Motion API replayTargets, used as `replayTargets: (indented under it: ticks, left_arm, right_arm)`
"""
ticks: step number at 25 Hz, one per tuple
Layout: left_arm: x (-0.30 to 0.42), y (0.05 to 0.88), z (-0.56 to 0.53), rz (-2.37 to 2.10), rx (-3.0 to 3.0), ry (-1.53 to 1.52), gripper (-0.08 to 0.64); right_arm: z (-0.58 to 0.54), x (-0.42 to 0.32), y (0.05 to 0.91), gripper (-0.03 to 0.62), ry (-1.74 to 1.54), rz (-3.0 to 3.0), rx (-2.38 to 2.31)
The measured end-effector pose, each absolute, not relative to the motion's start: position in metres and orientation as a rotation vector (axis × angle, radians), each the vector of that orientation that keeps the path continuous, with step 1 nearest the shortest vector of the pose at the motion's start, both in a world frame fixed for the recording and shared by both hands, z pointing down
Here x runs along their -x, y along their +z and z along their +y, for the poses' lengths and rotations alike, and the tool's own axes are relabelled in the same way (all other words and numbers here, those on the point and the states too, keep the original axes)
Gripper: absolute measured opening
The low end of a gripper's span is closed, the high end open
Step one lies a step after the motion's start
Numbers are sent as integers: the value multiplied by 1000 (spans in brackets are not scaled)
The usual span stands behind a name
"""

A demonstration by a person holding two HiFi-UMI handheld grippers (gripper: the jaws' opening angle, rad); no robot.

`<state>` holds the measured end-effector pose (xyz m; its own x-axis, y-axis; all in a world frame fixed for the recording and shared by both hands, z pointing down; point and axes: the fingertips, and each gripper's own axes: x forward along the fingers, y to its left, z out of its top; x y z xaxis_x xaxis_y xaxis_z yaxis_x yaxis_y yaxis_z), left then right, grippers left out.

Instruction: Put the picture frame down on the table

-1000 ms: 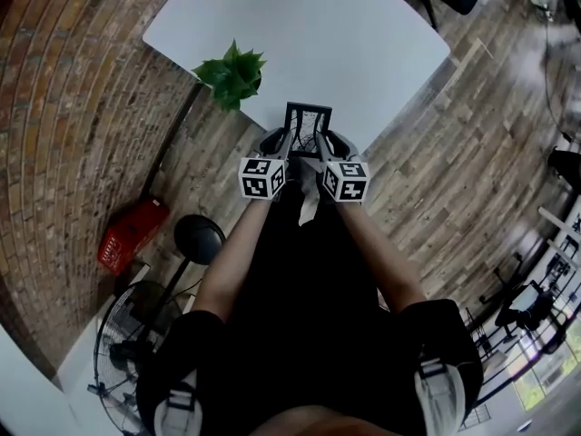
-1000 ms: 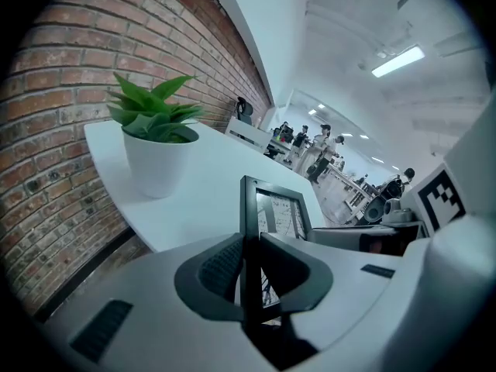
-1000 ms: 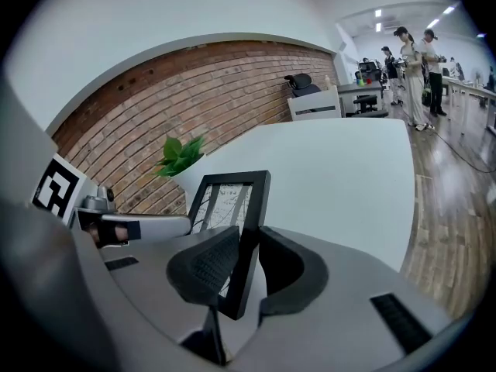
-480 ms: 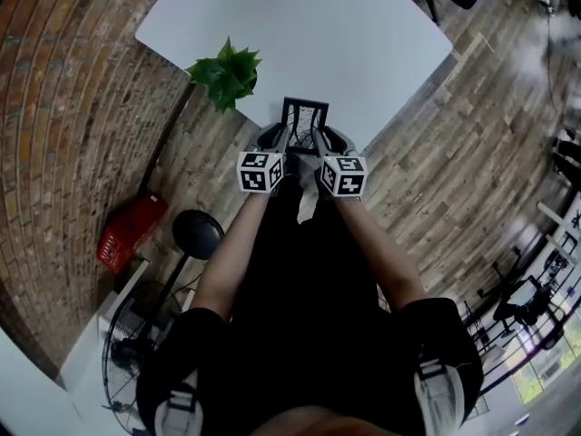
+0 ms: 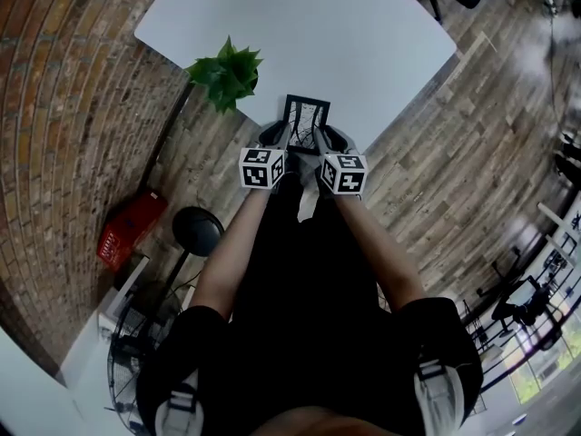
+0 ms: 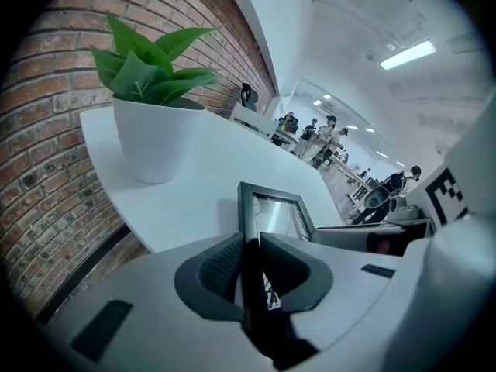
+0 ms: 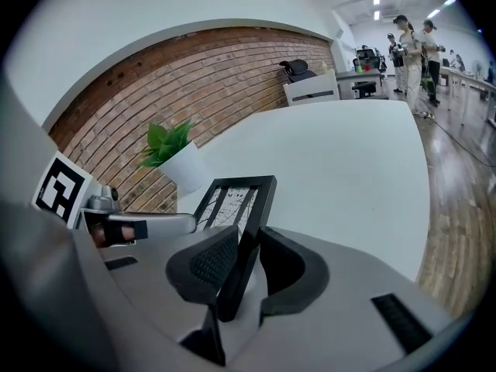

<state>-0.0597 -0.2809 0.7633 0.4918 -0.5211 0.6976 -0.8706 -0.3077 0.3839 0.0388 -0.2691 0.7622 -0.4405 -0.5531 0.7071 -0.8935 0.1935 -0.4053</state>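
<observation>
A black picture frame (image 5: 305, 121) with a pale print is held between both grippers at the near edge of the white table (image 5: 363, 34). My left gripper (image 6: 249, 266) is shut on the frame's (image 6: 273, 211) left side bar. My right gripper (image 7: 246, 266) is shut on the frame's (image 7: 236, 200) right side bar. In the head view the left gripper (image 5: 277, 143) and right gripper (image 5: 322, 145) stand close together below the frame. Whether the frame's lower edge touches the table is hidden by the grippers.
A green plant in a white pot (image 5: 227, 73) stands at the table's near left corner, just left of the frame; it also shows as the potted plant (image 6: 151, 103). A brick wall (image 5: 64, 89) runs along the left. A red case (image 5: 129, 230) and a black stool (image 5: 196, 234) sit on the wooden floor.
The grippers and frame have shifted slightly forward and up over the table edge during the last second; between the last two frames they hardly move.
</observation>
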Motion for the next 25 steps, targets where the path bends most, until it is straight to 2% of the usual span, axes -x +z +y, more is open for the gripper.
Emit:
replayTargets:
  ticks: [25]
  left_arm:
    - [60,773,-280,-1124,-1948,586,86]
  right_arm:
    - [-269,-39,775,107,1140,-1994,-1384]
